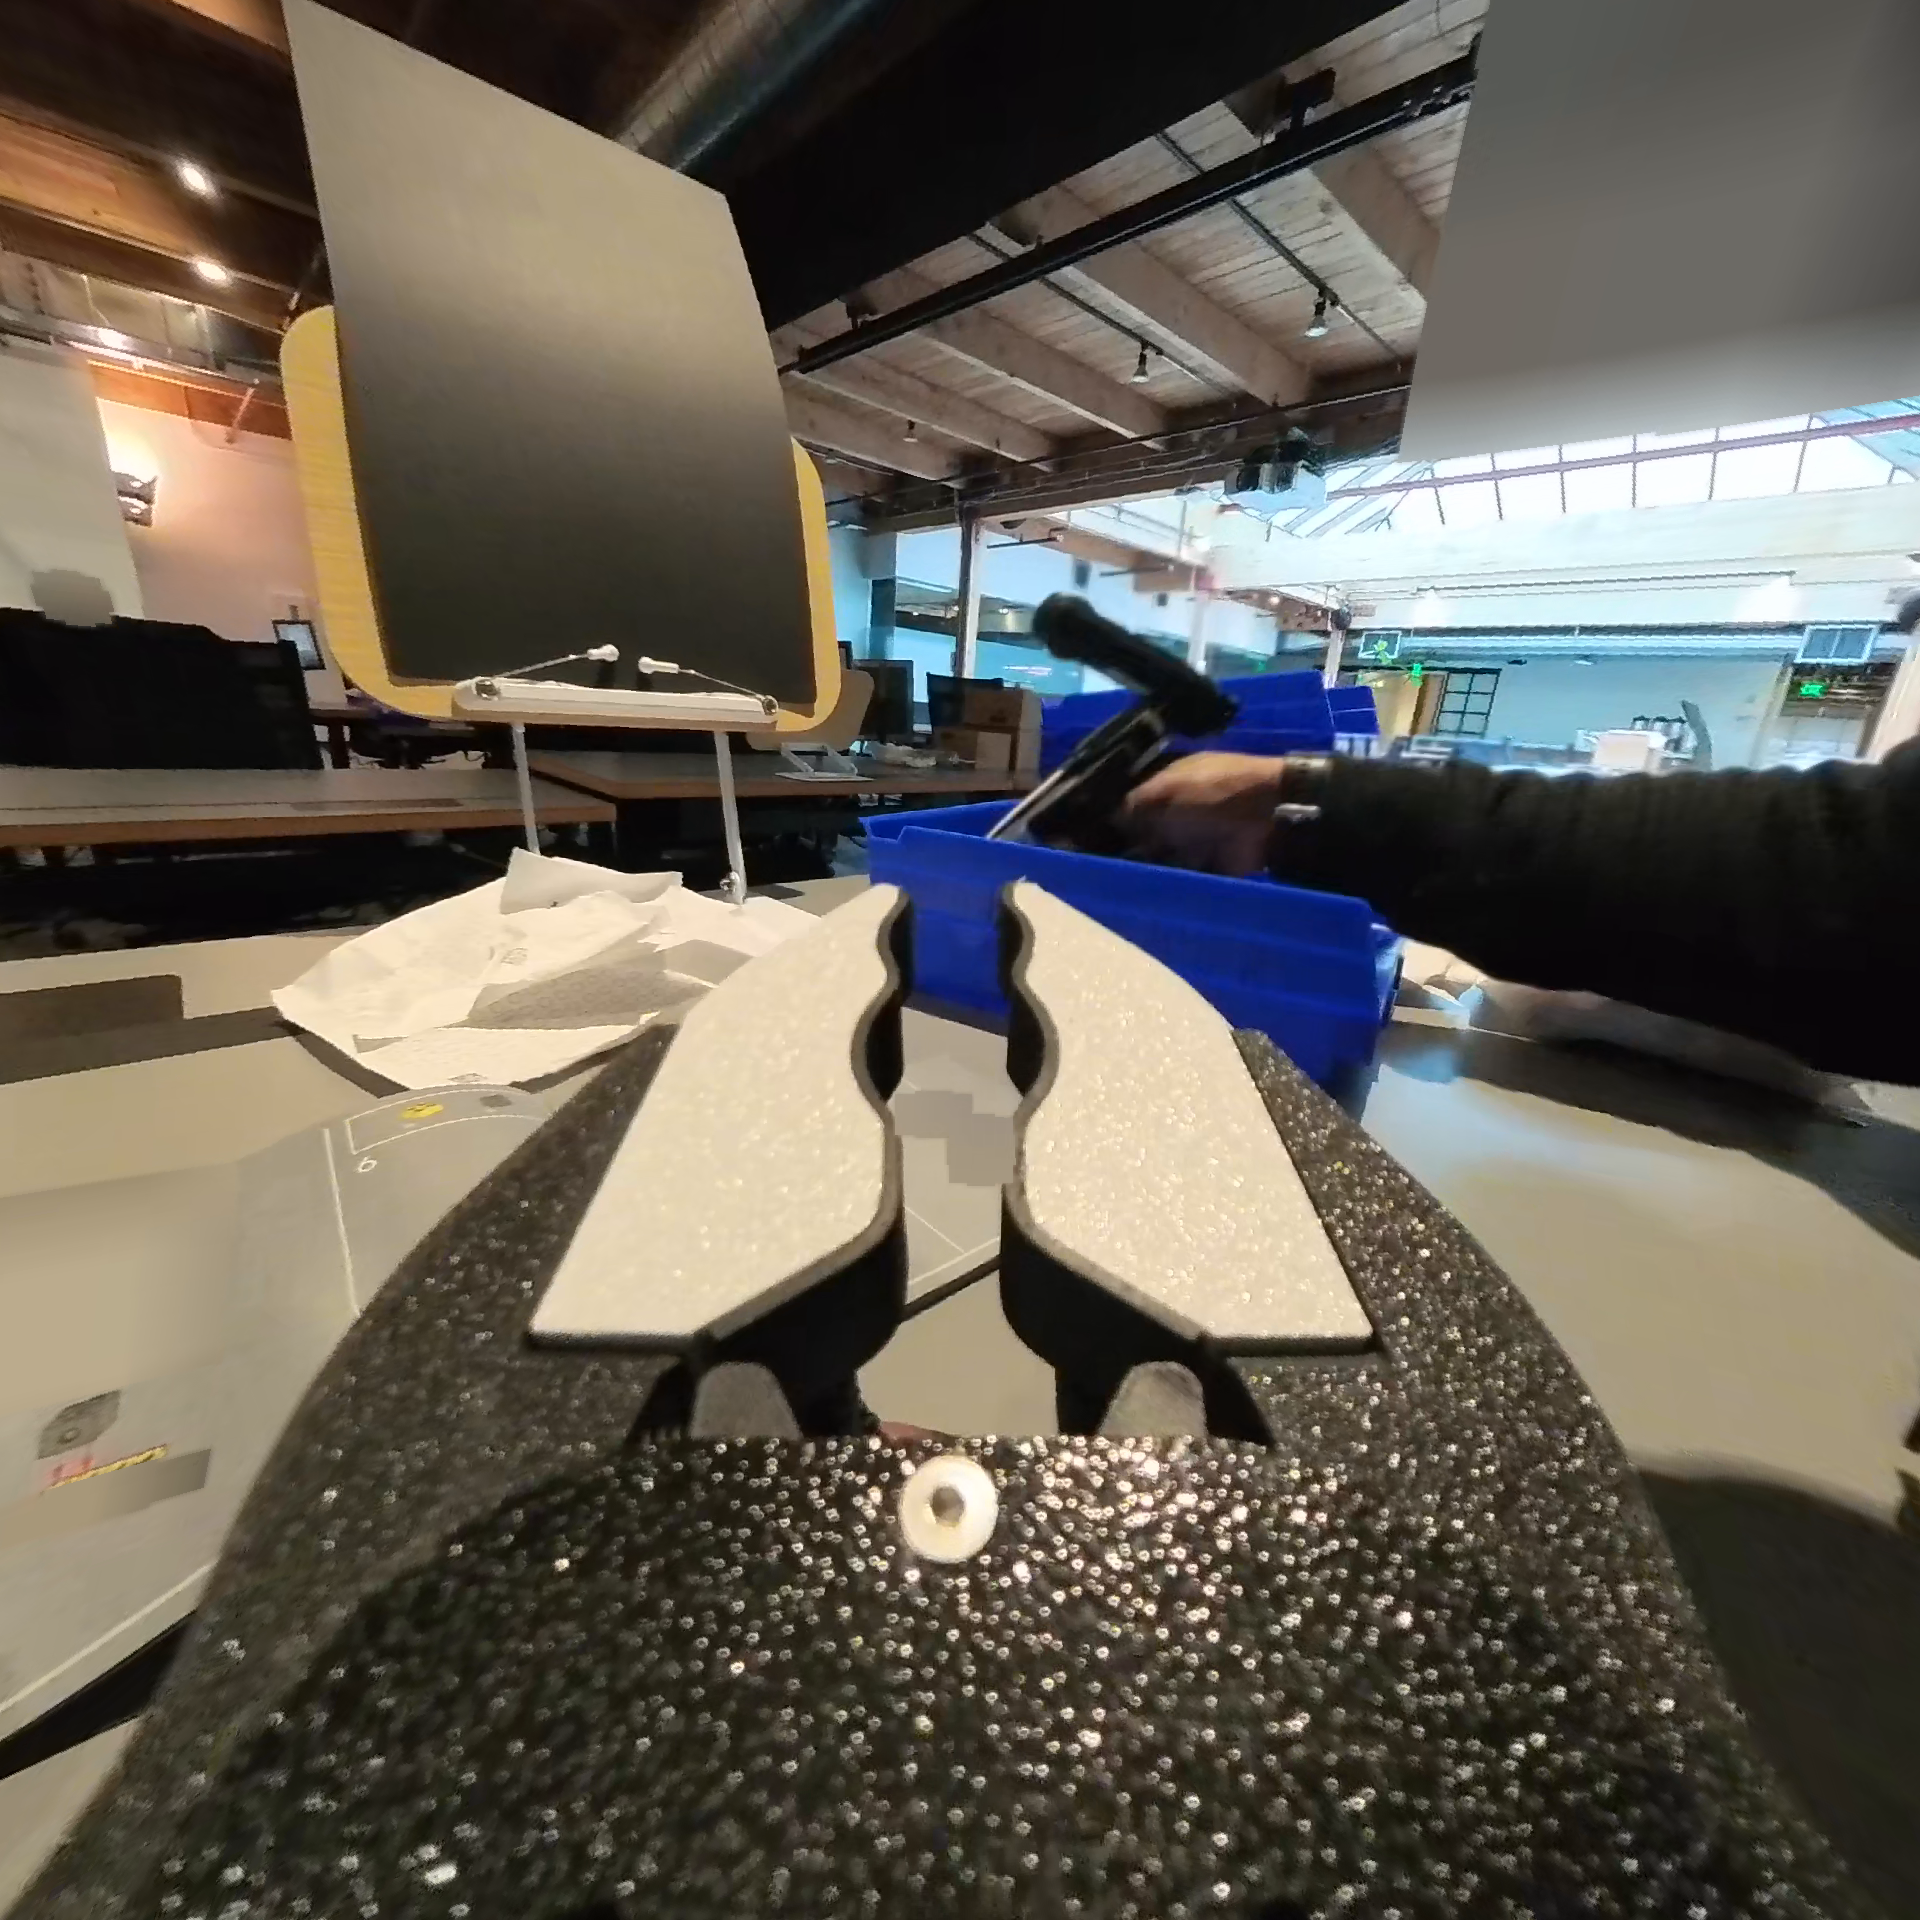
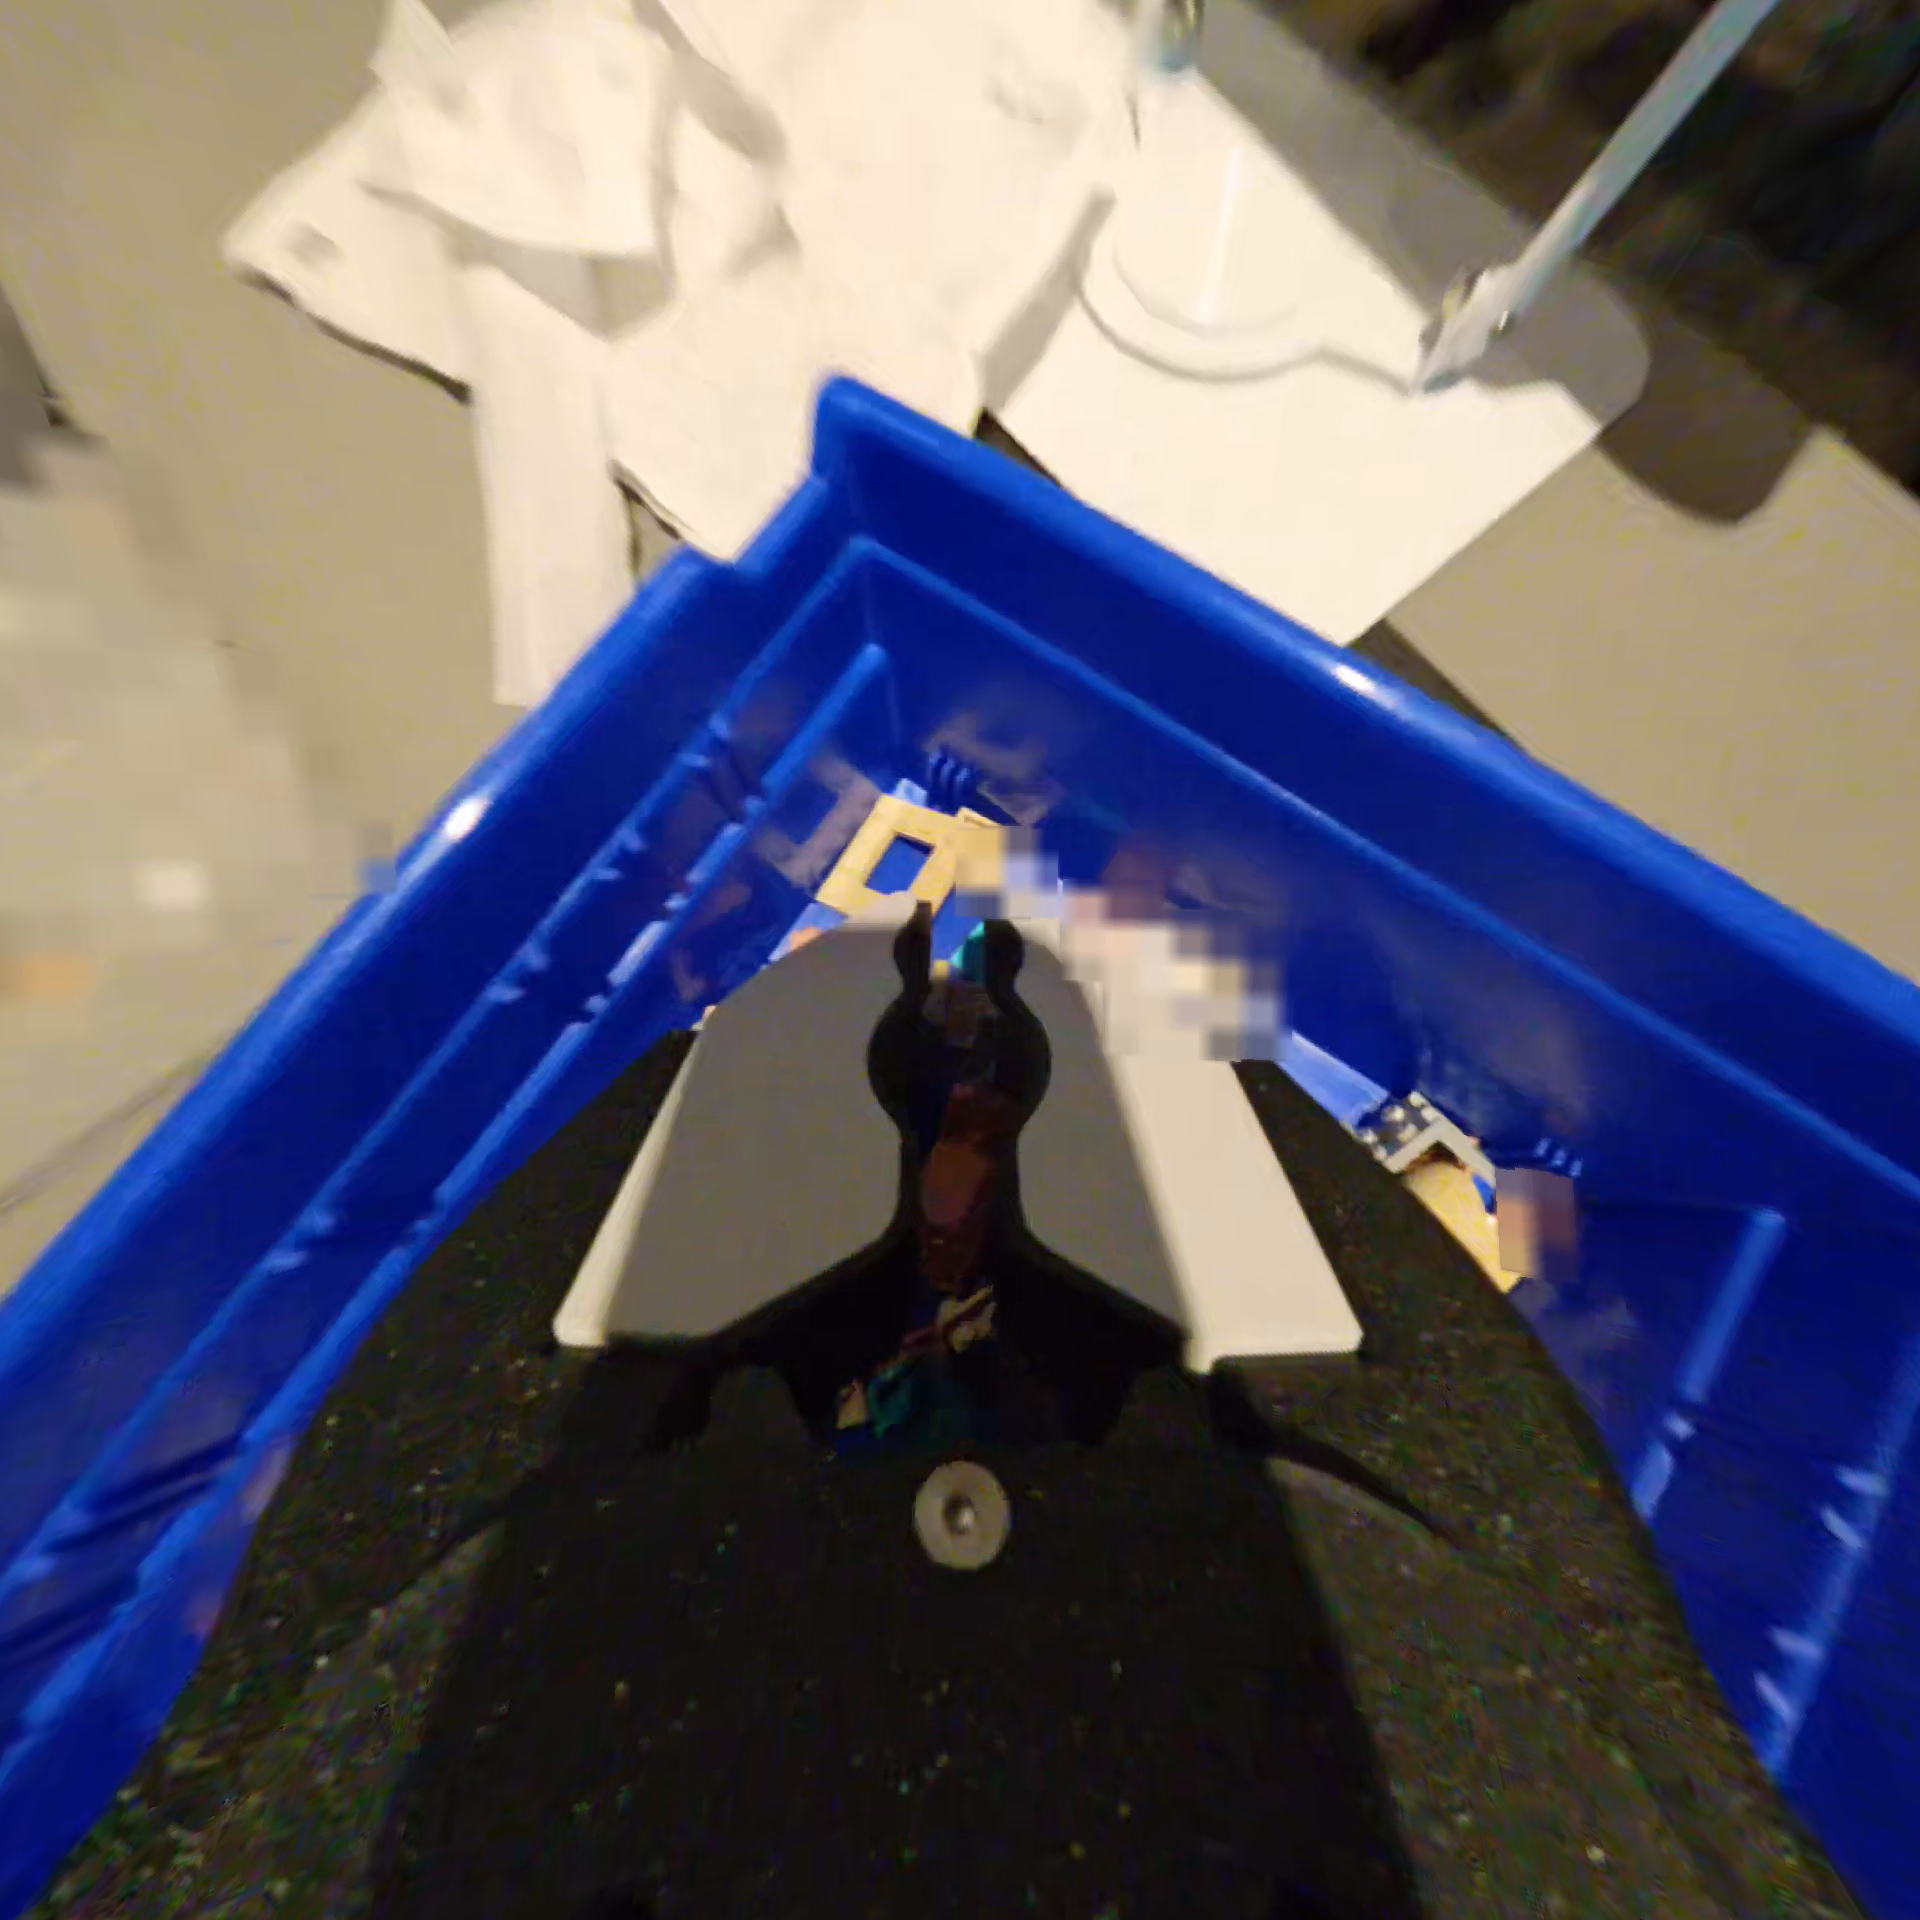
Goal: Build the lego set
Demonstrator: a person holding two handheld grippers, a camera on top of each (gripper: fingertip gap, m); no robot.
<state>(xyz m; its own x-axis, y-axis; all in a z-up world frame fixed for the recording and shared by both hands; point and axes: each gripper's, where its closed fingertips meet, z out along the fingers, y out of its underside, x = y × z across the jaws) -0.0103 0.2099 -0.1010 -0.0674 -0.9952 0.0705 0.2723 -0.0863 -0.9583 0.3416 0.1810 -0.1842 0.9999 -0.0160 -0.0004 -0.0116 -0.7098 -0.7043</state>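
- The left gripper [image 1: 954, 914] hovers above the grey table [image 1: 1558, 1247], its jaws a narrow gap apart and empty.
- Beyond its tips sits a blue bin [image 1: 1143, 935]; white paper [image 1: 499, 977] lies crumpled to the left, under a stand [image 1: 613, 707] bearing a dark board.
- A hand [image 1: 1195, 795] on a dark-sleeved arm holds the right gripper [image 2: 961, 940] tilted down into the bin [image 2: 623, 831].
- Its jaws are nearly together — whether they pinch anything, I cannot tell.
- The lego pieces lie in the bin: a tan frame [image 2: 899, 857] just ahead of the tips, a grey piece [image 2: 1403, 1127] off to the right — much is blurred.
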